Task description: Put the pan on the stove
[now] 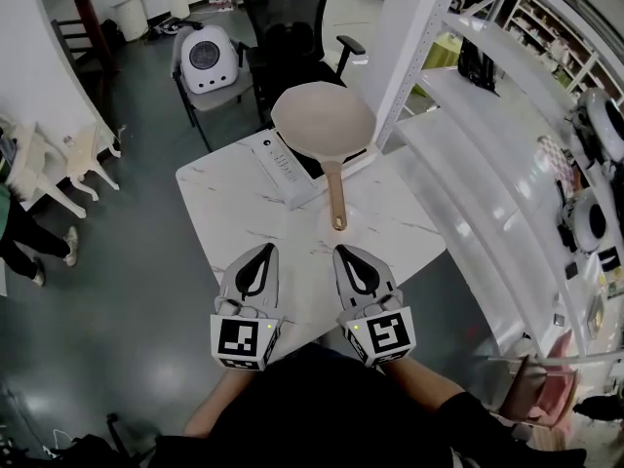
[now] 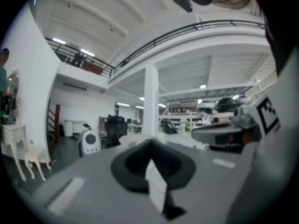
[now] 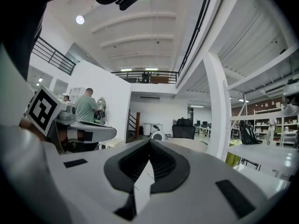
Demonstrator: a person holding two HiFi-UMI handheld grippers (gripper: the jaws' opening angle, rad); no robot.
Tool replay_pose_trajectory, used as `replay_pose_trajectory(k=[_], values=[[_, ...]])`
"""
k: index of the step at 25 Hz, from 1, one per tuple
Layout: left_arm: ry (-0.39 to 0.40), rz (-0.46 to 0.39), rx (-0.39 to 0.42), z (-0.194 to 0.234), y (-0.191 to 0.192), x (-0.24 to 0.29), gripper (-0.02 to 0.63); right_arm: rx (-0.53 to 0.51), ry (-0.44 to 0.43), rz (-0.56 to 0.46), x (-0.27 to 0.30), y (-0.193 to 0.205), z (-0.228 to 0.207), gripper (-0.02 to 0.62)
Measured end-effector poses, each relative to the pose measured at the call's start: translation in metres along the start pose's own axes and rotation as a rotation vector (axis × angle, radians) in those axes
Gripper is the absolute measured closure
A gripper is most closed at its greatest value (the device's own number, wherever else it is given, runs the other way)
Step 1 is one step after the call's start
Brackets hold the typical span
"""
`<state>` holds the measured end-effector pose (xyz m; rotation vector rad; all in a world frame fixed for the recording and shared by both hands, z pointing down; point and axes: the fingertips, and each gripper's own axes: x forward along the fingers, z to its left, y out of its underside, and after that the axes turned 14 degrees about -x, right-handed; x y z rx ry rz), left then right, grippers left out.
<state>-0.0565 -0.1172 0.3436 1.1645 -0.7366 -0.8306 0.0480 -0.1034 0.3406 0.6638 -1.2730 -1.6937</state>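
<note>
As the person stands at the near edge of the white marbled desk, both hands are low and level, side by side, with a tool in each. The left tool has its jaws pressed together with nothing between them. Its own view shows the two pads meeting in a closed point. The right tool is the same, jaws shut tight and empty, and its own view shows that clearly. The two tips point away from the person over the near part of the desk, a small gap apart, and touch nothing that I can see.

Now the pan: beige and round, it sits at the far edge of the desk on top of the stove. The stove is a flat white unit lying at an angle, with its control strip showing at the pan's left. The pan's handle runs straight back toward the person. It ends on the desk well short of the tools, roughly in line with the right one.

Behind the desk stands a black office chair, with a grey chair to its left carrying a white domed case. White shelving runs down the right side. In the right gripper view, a person in a green shirt stands off by the wall with their back turned.
</note>
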Motion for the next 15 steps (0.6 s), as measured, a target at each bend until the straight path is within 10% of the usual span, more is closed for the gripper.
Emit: replay_pose_trajectory(k=[15], values=[[0.012, 0.000, -0.005, -0.001, 0.001, -0.011, 0.598, 0.025, 0.032, 0.010, -0.006, -0.002, -0.002, 0.575]])
